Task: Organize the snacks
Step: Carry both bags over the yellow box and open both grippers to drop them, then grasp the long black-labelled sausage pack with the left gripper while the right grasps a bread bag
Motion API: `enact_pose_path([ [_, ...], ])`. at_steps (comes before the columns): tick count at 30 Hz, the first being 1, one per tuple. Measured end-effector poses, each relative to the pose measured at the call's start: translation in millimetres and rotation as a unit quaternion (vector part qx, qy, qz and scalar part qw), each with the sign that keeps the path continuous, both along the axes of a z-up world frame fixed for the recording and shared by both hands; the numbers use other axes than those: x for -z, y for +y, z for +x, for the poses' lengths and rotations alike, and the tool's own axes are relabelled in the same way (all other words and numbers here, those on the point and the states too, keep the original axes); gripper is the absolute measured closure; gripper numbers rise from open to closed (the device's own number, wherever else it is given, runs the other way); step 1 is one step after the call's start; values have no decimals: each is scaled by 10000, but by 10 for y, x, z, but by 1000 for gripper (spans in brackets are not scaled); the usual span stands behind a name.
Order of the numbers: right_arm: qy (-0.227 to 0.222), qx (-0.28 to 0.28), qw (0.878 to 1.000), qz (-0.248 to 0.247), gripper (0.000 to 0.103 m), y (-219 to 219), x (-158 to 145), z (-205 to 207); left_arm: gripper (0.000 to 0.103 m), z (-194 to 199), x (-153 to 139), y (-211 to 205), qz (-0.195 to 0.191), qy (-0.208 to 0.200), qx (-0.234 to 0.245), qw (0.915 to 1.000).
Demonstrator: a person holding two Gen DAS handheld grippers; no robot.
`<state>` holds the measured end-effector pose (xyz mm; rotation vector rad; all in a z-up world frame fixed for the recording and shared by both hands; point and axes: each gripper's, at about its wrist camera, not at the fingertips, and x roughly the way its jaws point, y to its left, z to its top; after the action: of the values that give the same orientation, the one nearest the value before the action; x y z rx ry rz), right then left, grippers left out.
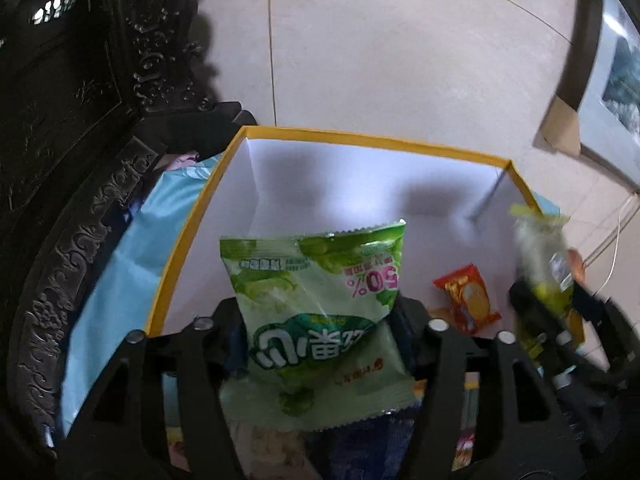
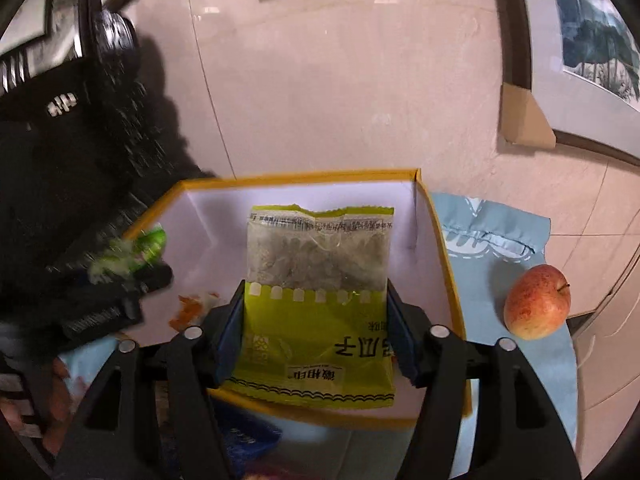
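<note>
1. Your left gripper (image 1: pixel 318 314) hangs over the yellow-rimmed, white-lined cardboard box (image 1: pixel 360 138). That puts its printed green foil snack packet (image 1: pixel 312 276) above bare box floor.
2. The left jaws stand wide. The green packet sits tilted between them and looks loose rather than pinched, probably so it can fall flat.
3. A small orange-red wrapped snack (image 1: pixel 466 298) already lies inside, at 3 o'clock from the green packet, so this side of the box is free.
4. Your right gripper (image 2: pixel 316 304) carries a yellow-green packet with a clear window (image 2: pixel 318 248), upright over the same box.
5. The right jaws sit partly open along the packet's edges. I cannot tell whether they press on it.
6. A red apple (image 2: pixel 536 302) rests on the light blue cloth (image 2: pixel 496 236), at 3 o'clock from the box, so it is clear of the drop.
</note>
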<state>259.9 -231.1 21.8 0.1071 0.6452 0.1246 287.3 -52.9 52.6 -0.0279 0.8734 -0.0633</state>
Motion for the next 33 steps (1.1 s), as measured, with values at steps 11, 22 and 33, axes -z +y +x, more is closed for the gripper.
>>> enact_pose_path([
  [11, -312, 1, 9992, 240, 25, -176, -229, -573, 2, -331, -132, 58, -20, -159, -72, 9998],
  [22, -290, -251, 9984, 410, 4, -204, -47, -1635, 2, -1402, -89, 110, 469, -261, 362, 9979],
  [33, 176, -116, 9961, 857, 4, -318, 405, -2275, 2, -2124, 434, 204, 877, -114, 852, 9924],
])
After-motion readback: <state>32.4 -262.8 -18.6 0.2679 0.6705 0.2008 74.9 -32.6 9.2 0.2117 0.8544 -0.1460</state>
